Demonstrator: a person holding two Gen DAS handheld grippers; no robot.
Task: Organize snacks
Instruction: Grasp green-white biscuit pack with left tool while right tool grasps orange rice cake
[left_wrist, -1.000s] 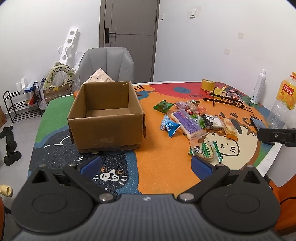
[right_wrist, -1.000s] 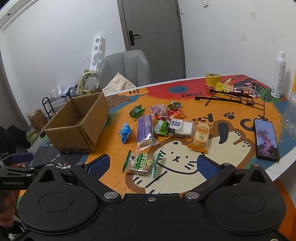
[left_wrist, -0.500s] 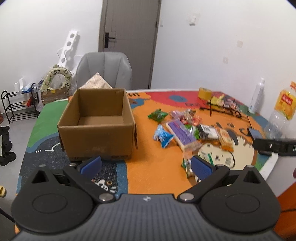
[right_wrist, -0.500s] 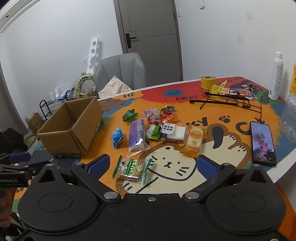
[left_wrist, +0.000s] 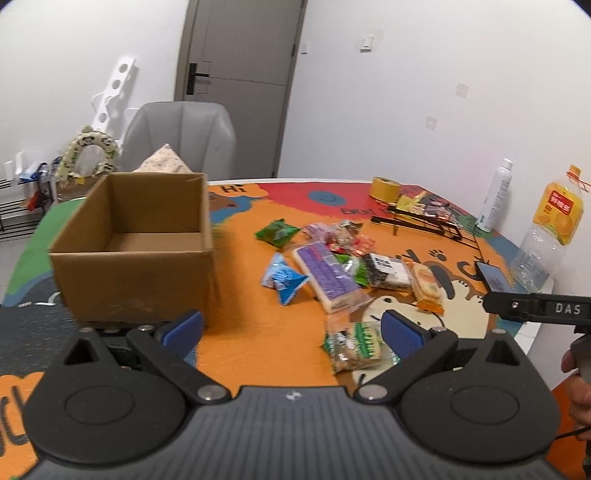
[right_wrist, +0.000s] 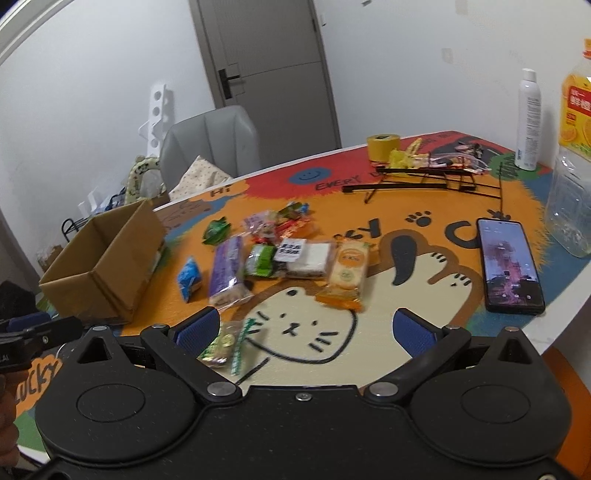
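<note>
Two claws, left claw (left_wrist: 291, 330) and right claw (right_wrist: 310, 328), wide apart, empty.

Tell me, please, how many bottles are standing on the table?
2. A white spray bottle stands at the far right edge; a clear bottle with an orange label stands nearer, just behind the phone. Others may stand out of frame.

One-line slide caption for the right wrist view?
Open right gripper hovers over scattered snack packets beside an empty cardboard box.
</note>
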